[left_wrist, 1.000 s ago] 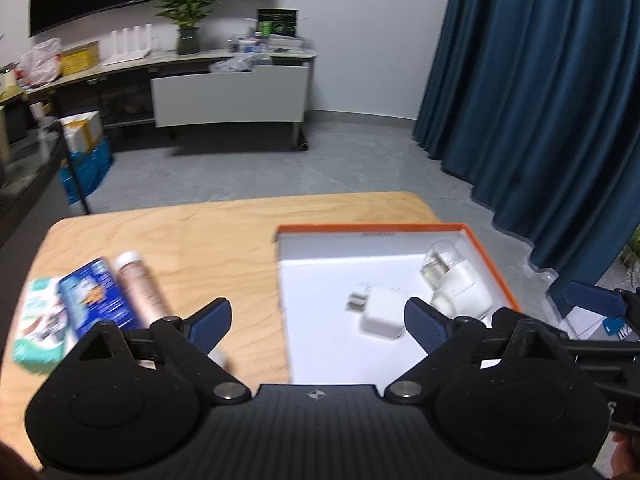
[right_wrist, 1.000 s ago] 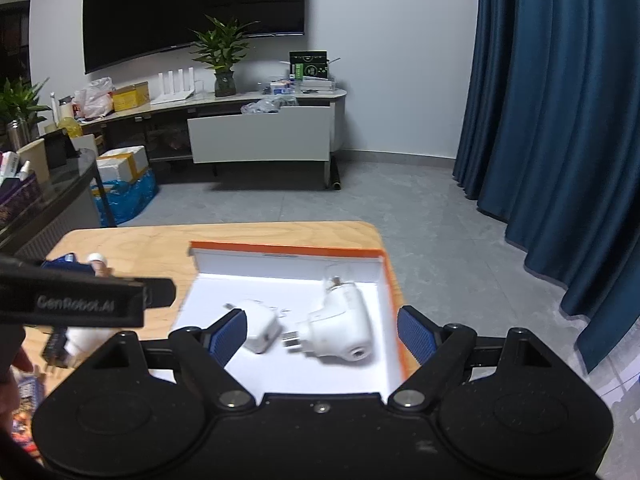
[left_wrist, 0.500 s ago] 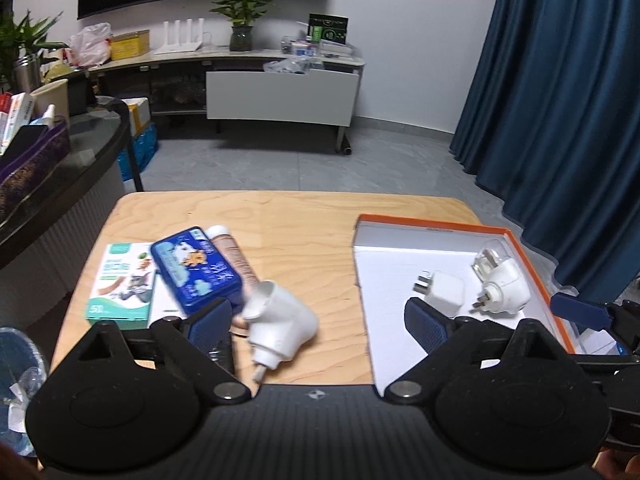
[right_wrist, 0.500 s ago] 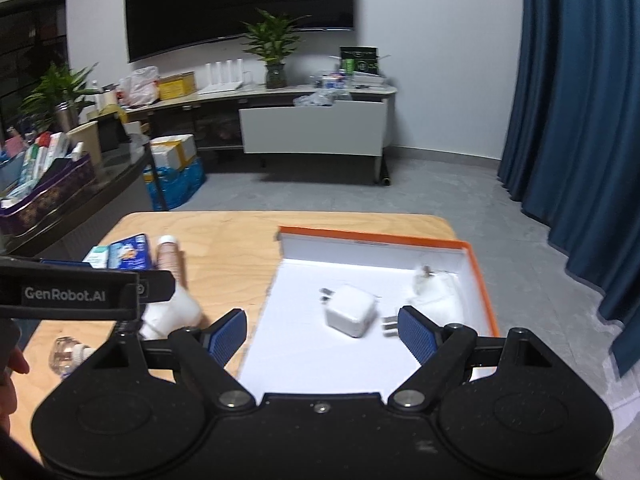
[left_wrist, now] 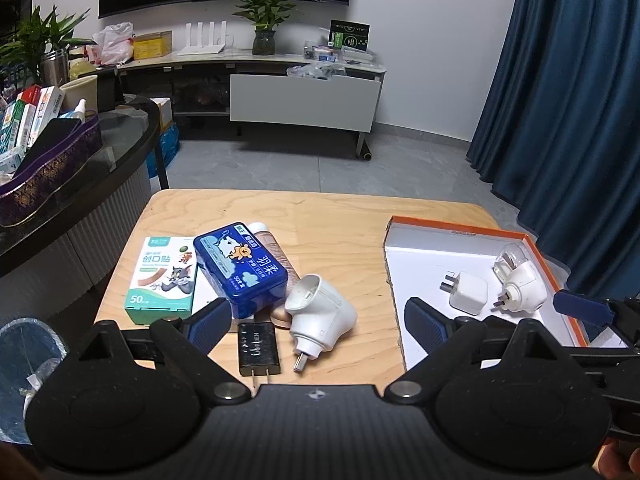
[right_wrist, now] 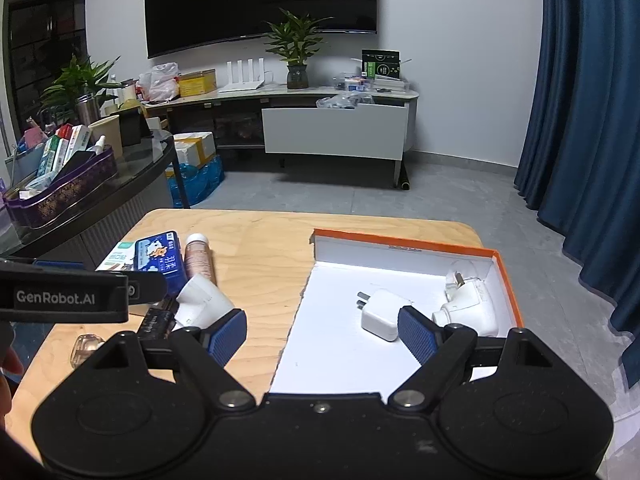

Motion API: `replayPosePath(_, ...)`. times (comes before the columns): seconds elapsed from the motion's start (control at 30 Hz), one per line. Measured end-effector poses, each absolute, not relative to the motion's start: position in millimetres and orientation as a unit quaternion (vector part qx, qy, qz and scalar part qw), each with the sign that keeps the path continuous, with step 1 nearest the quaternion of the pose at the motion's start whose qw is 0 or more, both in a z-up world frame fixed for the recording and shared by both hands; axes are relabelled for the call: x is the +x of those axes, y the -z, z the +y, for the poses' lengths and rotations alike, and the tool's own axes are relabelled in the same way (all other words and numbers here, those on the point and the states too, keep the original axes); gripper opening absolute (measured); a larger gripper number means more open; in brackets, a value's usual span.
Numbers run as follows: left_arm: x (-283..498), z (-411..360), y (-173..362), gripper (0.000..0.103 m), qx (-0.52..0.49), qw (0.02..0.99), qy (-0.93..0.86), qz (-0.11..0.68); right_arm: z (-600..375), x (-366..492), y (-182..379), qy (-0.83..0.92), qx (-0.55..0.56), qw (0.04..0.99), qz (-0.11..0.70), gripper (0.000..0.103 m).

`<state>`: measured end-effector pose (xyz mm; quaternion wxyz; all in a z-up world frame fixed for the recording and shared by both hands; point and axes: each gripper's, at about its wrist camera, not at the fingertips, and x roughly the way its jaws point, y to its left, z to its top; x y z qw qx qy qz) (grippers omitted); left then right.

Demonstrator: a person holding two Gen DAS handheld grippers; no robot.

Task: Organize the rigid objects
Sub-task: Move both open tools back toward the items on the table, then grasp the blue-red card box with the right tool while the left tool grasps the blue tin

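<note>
The left gripper is hovering with jaws spread wide and empty; the right gripper likewise. At twelve o'clock of the left one, the white plug-in adapter is lying on the table, looking light, rigid and smooth; its rounded body seems the safest place to grasp, not the prongs.

**Surfaces under your grippers**

Your table is pale wood with visible grain and a matt finish. The tray looks like cardboard: matt white inside, orange along the rim. In it, the square charger is smooth white plastic with metal prongs. The white plug-in unit on the wood is satin plastic. The black adapter is matt plastic. The blue box shines glossy. The plaster carton is printed card. Your left gripper has ribbed blue pads on matt black plastic; steel pivot screws glint.
</note>
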<state>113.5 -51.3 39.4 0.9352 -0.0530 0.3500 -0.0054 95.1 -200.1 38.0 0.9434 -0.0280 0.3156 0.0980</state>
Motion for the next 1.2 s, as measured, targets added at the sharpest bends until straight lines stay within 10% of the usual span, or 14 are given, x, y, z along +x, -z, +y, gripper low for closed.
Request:
replayPosePath(0.97, 96, 55, -27, 0.097, -0.099, 0.925, -0.079, 0.359, -36, 69, 57, -0.299, -0.138, 0.846, 0.420, 0.099)
replayPosePath(1.03, 102, 52, -24, 0.097, -0.097, 0.925, -0.073, 0.359, -38, 70, 55, -0.303, -0.134, 0.851, 0.408, 0.071)
replayPosePath(1.2, 121, 42, -17, 0.099, -0.113, 0.924, -0.055, 0.361, -54, 73, 54, -0.280, -0.122, 0.861, 0.407, 0.070)
